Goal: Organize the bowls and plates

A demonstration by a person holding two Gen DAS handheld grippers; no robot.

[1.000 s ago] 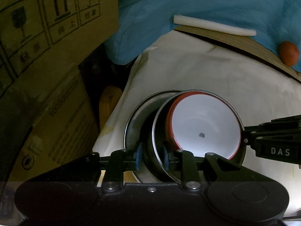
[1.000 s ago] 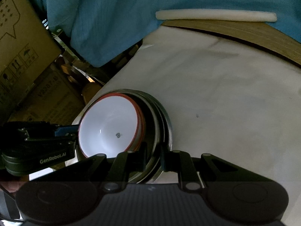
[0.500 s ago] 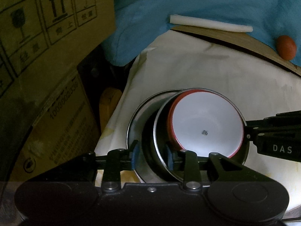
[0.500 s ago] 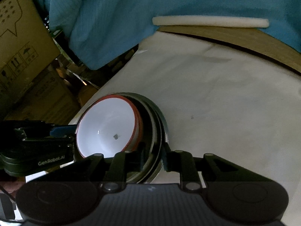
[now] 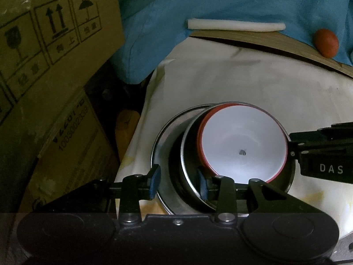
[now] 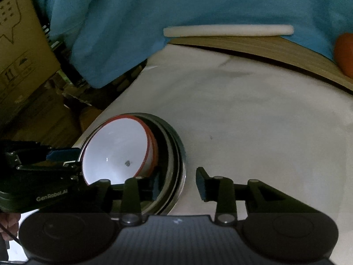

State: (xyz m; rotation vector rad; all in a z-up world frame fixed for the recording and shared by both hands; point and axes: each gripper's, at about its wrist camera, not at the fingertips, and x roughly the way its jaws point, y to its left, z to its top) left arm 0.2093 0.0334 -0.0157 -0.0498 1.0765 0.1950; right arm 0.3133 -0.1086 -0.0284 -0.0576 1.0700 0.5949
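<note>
A white bowl with a red rim [image 5: 242, 145] sits nested inside a steel bowl [image 5: 187, 152], which rests in a wider steel bowl [image 5: 162, 145] on the white cloth. My left gripper [image 5: 178, 183] straddles the near rims of both steel bowls. Its jaws are opening, and the pads look just clear of the metal. In the right wrist view the same white bowl [image 6: 117, 150] and steel stack [image 6: 177, 152] lie low on the left. My right gripper [image 6: 178, 184] straddles the stack's right rim. Its jaws are opening too, with the outer pad well off the rim.
Cardboard boxes [image 5: 50, 70] crowd the left side beyond the table edge. A blue cloth [image 5: 220, 4] hangs at the back with a white foam rod [image 5: 236, 25], an orange-red ball [image 5: 326, 42] and a wooden board edge [image 6: 264, 46]. The white cloth [image 6: 264, 132] stretches to the right.
Both grippers have let go of the steel bowls' rims and their jaws now stand wider. The bowl stack has barely shifted.
</note>
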